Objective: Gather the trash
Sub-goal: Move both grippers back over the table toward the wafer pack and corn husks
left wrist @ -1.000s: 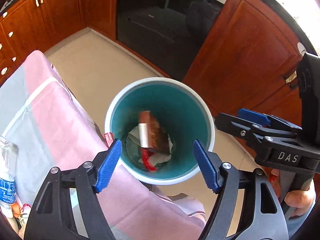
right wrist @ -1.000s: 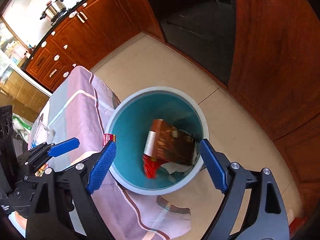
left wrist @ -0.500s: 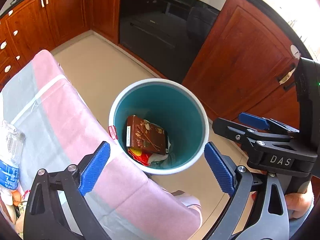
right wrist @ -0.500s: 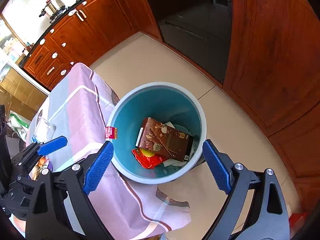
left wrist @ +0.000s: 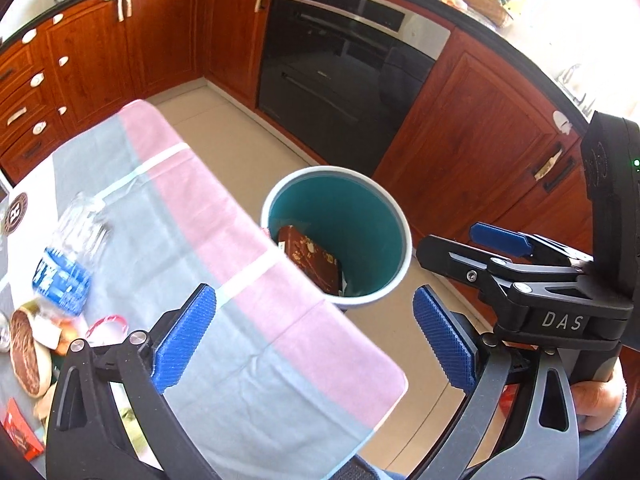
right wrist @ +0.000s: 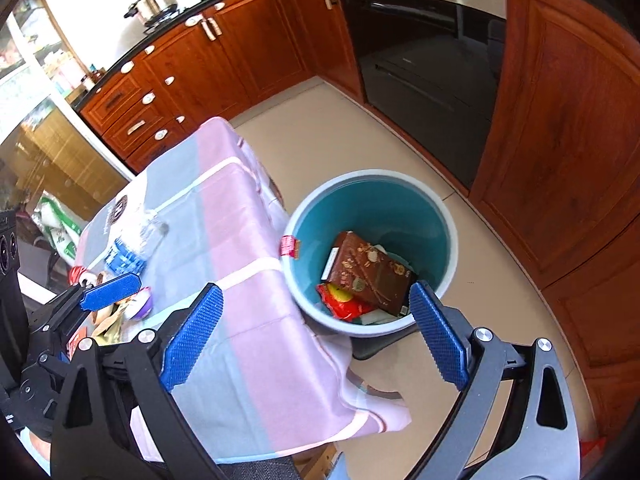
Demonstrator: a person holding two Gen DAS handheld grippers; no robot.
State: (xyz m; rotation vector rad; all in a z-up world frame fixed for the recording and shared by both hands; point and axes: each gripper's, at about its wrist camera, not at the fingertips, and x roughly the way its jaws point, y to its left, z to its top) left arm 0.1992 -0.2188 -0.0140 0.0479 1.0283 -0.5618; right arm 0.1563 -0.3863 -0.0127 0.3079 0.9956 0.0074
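A white bin with a teal inside (left wrist: 352,212) (right wrist: 380,208) stands on the floor against the table's corner. In it lie a brown box (left wrist: 308,252) (right wrist: 368,272) and a red wrapper (right wrist: 340,300). My left gripper (left wrist: 314,312) hangs above the pink and grey tablecloth (left wrist: 200,220) (right wrist: 224,220); its jaws are opening with nothing between them. My right gripper (right wrist: 316,320) is over the table's edge beside the bin, jaws also opening and empty. A crushed plastic bottle (left wrist: 68,256) (right wrist: 132,248) lies on the cloth at the left, with more scraps (left wrist: 24,344) near it.
A dark oven (left wrist: 340,80) and red wooden cabinets (right wrist: 560,140) line the far side. Beige floor (right wrist: 340,140) lies between them and the table. A hand (left wrist: 596,400) holds the right gripper's handle. A red packet (left wrist: 20,436) lies at the table's near left.
Both grippers have drawn back and up from over the bin toward the table. The brown box has dropped and settled flat in the bin. The left jaws have spread wider.
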